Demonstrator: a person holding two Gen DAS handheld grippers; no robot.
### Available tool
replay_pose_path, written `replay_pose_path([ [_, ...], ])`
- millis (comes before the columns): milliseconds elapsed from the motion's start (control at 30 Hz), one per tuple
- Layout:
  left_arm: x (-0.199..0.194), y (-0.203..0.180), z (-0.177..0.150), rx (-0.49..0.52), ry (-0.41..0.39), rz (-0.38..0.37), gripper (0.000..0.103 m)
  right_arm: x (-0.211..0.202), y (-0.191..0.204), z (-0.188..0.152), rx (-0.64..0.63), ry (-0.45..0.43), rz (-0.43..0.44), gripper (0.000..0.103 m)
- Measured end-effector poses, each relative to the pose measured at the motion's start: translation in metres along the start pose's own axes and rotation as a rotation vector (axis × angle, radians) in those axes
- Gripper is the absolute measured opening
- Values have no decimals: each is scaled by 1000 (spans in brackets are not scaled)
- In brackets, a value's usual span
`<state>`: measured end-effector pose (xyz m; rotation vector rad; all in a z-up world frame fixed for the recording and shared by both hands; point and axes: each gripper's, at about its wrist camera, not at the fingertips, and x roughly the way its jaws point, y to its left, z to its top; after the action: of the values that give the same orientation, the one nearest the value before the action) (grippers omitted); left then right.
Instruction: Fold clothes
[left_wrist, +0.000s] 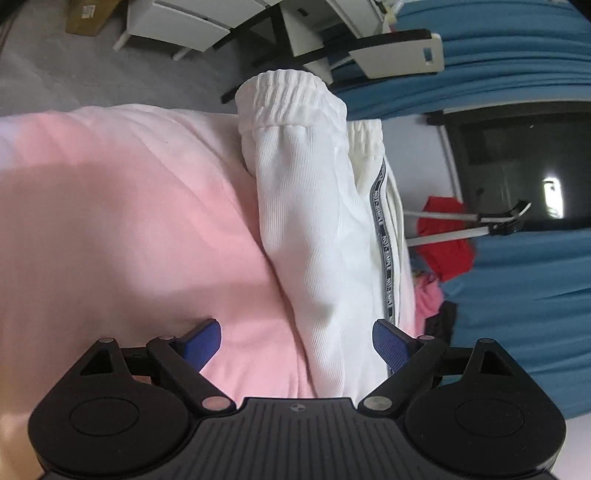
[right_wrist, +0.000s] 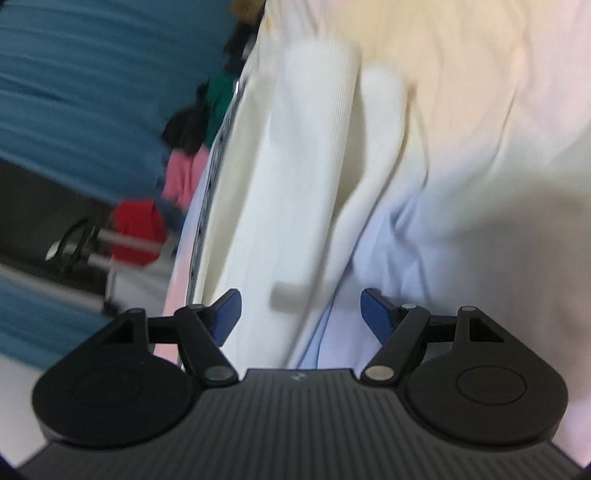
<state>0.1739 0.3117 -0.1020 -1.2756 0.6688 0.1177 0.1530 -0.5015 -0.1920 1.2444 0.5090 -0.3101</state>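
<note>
1. The white trousers (left_wrist: 317, 206) lie folded lengthwise on a pale pink sheet (left_wrist: 129, 206), one leg laid on top of the other, forming a long narrow band.
2. Their fabric is finely ribbed and clean white, with soft creases along its length.
3. At the far end in the left wrist view, the gathered elastic waistband (left_wrist: 284, 96) stands up in thick ruffled ridges.
4. A dark side stripe (left_wrist: 380, 236) with pale lettering runs down the outer seam of the lower layer; the lettering is too small to read.
5. The left tongs (left_wrist: 297, 339) are spread wide, blue pads (left_wrist: 201, 341) clear of the cloth, with the near end of the trousers lying between them but not pinched.
6. In the blurred right wrist view, the trousers (right_wrist: 288, 177) stretch away from the camera, the stripe showing at their left edge.
7. The right tongs (right_wrist: 301, 314) are also spread, with nothing clamped; the trouser fabric runs between the blue pads (right_wrist: 227, 310).
8. Beyond the sheet hang blue curtains (left_wrist: 517, 74), and a red garment (left_wrist: 443, 236) lies beside a pink one (left_wrist: 428, 295).
</note>
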Motion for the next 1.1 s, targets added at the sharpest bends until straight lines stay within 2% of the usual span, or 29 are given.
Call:
replay_pose_path([
  [67, 9, 1, 4, 4, -18, -37, 89, 8, 0, 0, -18, -8, -5, 74],
  [167, 25, 1, 12, 4, -74, -62, 86, 18, 1, 2, -35, -70, 3, 73],
  [200, 31, -1, 15, 15, -100, -66, 81, 22, 2, 4, -45, -92, 8, 73],
  [233, 35, -3, 19, 29, -123, -65, 77, 26, 3, 6, -58, -112, 8, 69],
  [300, 44, -6, 25, 48, -159, -58, 62, 37, 7, 13, -80, -151, 2, 65],
  [333, 48, -6, 27, 47, -168, -53, 57, 42, 9, 17, -89, -175, -4, 57],
  [367, 52, -5, 30, 48, -179, -56, 43, 46, 10, 21, -96, -206, -14, 44],
  [400, 55, -4, 32, 51, -187, -56, 34, 49, 10, 24, -99, -234, -23, 38],
  [467, 56, -5, 33, 46, -202, -59, 23, 53, 9, 28, -99, -278, -29, 19],
  [500, 56, -6, 32, 37, -211, -60, 18, 54, 8, 30, -102, -292, -25, 18],
  [567, 55, -10, 32, 17, -218, -55, 16, 54, 8, 35, -121, -322, -16, 14],
  [667, 40, -17, 32, 58, -219, -56, 14, 48, 13, 39, -174, -353, 11, 13],
  [800, 11, -31, 32, 122, -197, -91, 13, 30, 11, 39, -129, -351, 28, 12],
  [900, -21, -45, 27, 180, -203, -88, 13, 7, 10, 36, -108, -348, 45, 12],
  [1100, -97, -62, 30, 157, -171, -77, 13, -41, -10, 29, -15, -300, 38, 12],
])
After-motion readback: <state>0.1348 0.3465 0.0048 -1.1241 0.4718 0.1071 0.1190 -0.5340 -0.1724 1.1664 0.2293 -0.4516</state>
